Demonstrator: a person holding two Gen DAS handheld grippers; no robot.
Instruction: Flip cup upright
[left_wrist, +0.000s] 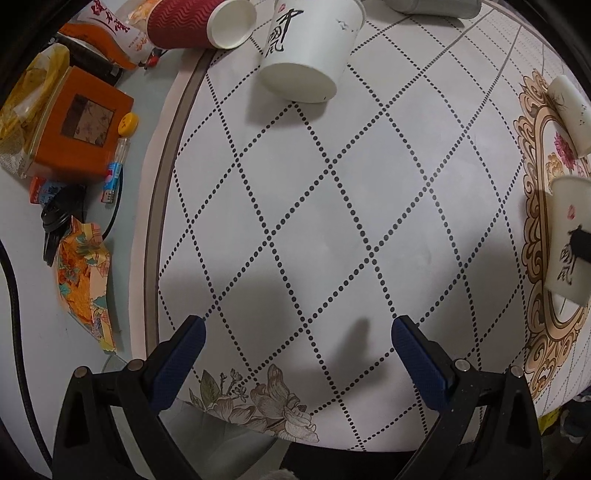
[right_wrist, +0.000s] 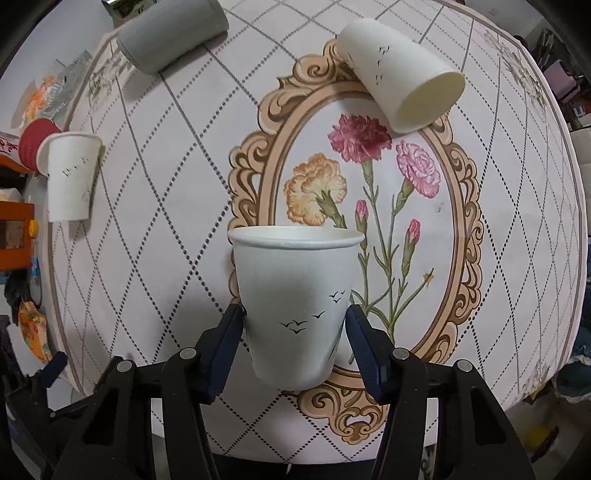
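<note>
A white paper cup (right_wrist: 295, 306), printed with small black birds, stands mouth-up between the blue fingers (right_wrist: 229, 347) of the right gripper (right_wrist: 295, 332), which pinch it at mid-wall on both sides. Its base sits low over the gold scroll border of the flowered cloth covering the worktop (right_wrist: 177, 206); whether it touches the cloth or hangs just above cannot be told from the right wrist view. By the look of it, the turning of this cup is done, and what remains is to set it down and let go.

The left gripper (left_wrist: 297, 334) hangs over the dotted-diamond part of the cloth with its fingers spread wide and nothing between them.

Other cups lie on their sides around the worktop: a second white cup (right_wrist: 402, 74) at the top of the flower frame with its mouth facing the viewer, a grey cup (right_wrist: 173, 33) at the far edge, a white cup with black brush lettering (left_wrist: 310, 48) and a red ribbed cup (left_wrist: 195, 24) beside it. If the job covers them all, most of it is left.

An orange box (left_wrist: 74, 122) and loose packets sit off the cloth to the left.
</note>
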